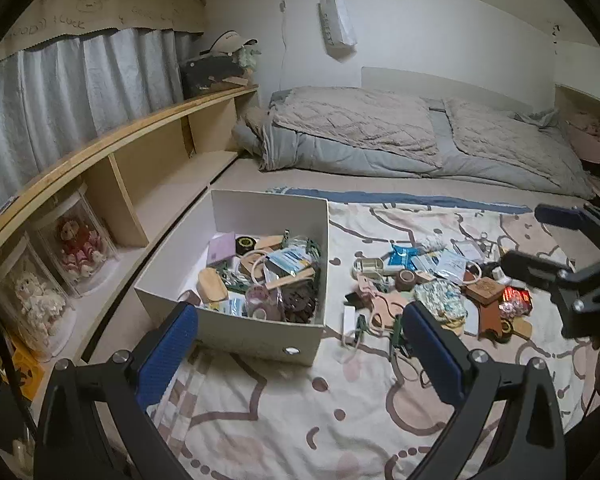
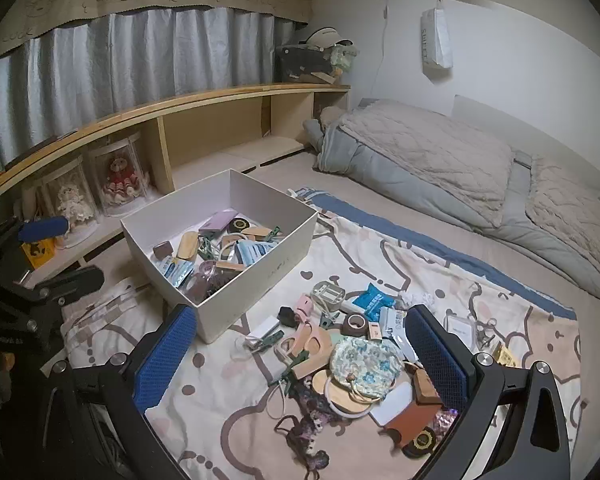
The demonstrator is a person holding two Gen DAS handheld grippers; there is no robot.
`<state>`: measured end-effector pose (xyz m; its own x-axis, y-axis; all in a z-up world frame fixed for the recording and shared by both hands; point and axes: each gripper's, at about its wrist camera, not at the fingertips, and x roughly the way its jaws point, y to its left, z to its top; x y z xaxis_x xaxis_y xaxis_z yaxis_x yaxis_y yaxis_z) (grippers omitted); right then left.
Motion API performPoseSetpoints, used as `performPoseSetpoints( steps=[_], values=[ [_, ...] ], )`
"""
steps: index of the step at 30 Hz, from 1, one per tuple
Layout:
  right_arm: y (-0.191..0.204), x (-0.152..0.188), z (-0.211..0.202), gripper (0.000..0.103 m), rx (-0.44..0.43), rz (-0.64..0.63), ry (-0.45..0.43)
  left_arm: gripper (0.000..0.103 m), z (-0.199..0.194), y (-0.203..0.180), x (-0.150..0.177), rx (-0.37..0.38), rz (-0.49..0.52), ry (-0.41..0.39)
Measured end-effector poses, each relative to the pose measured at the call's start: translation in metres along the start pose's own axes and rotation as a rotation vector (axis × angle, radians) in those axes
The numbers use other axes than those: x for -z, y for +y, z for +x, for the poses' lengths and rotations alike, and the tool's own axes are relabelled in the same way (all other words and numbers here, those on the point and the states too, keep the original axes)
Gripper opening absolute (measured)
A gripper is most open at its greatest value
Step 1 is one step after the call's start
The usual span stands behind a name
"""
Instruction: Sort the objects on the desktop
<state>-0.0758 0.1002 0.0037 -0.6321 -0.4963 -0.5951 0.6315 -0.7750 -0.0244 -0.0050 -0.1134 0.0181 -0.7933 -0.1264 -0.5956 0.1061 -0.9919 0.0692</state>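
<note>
white box (image 2: 260,280) half filled, ready for more | loose clutter (image 2: 360,352) on blanket (image 2: 220,420) beside it | my left gripper (image 1: 300,356) and right gripper (image 2: 300,356) spread wide, empty, free to pick

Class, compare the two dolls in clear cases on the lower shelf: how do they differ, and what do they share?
The red-dressed doll wears dark red with white trim; the cream doll is pale all over. In the right wrist view, the red-dressed doll's case stands nearer the white box, and the cream doll's case is partly hidden by the left gripper. Both stand upright in clear rounded cases on the same shelf.
</note>
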Motion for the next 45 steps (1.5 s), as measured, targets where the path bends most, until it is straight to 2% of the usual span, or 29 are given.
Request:
performPoseSetpoints(
  steps=[45],
  values=[
    [-0.001,0.012,-0.001,0.103,-0.016,-0.02,0.023,0.103,0.003,-0.011,0.004,-0.004,0.046,0.002]
  ],
)
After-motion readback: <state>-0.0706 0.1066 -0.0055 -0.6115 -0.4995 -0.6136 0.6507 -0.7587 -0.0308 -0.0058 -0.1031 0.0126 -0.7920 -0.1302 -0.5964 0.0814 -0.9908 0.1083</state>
